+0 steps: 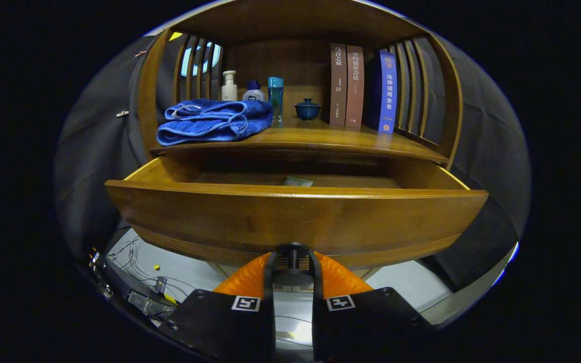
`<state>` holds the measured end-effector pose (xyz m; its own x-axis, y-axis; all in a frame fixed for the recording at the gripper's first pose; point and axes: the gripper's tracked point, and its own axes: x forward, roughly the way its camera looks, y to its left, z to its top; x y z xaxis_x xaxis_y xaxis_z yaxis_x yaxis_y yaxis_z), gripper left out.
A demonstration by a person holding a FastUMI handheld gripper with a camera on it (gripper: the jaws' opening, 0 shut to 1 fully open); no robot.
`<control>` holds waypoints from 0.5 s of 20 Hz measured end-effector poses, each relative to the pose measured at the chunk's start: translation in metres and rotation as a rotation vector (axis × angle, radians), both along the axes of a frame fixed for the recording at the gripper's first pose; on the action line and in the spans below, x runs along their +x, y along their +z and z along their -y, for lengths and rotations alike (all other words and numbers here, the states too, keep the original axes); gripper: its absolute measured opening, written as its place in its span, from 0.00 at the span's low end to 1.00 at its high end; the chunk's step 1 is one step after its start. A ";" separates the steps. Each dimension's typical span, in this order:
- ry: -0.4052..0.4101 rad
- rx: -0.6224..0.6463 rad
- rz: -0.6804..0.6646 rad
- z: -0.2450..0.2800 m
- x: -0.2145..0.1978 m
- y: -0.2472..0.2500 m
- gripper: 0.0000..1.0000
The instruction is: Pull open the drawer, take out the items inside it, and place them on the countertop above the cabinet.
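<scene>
We see our hand-held gripper [293, 264] level, clenched on the dark knob [293, 250] at the lower edge of the open drawer [290, 217]. A small green item [298, 181] lies inside; above, the tabletop [321, 138] carries a blue towel [212, 121].

I see my gripper [293, 262] with both fingers pressed on a dark round knob [293, 252] on the honey-brown drawer [295, 217]. Beyond them, a pale green item [298, 181] lies inside it. Above, on the brown countertop [321, 138]: a blue towel [212, 121] with lighter edging, a dark blue lidded bowl [307, 109], two brown books [347, 85] and one blue book [385, 91].
</scene>
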<state>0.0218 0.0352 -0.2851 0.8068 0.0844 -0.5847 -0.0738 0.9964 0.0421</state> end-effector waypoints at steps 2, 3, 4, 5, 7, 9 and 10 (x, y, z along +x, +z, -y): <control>0.003 0.016 -0.011 -0.001 -0.019 0.002 0.33; 0.006 0.015 -0.016 -0.001 -0.027 0.003 0.32; 0.007 0.015 -0.021 0.000 -0.035 0.004 0.32; 0.009 0.016 -0.032 0.000 -0.043 0.004 0.32; 0.008 0.020 -0.049 0.000 -0.056 0.005 0.32; 0.008 0.017 -0.064 0.000 -0.066 0.004 0.32; 0.008 0.014 -0.072 0.001 -0.070 0.002 0.32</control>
<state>-0.0484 0.0346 -0.2832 0.7623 0.0994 -0.6396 -0.0779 0.9950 0.0619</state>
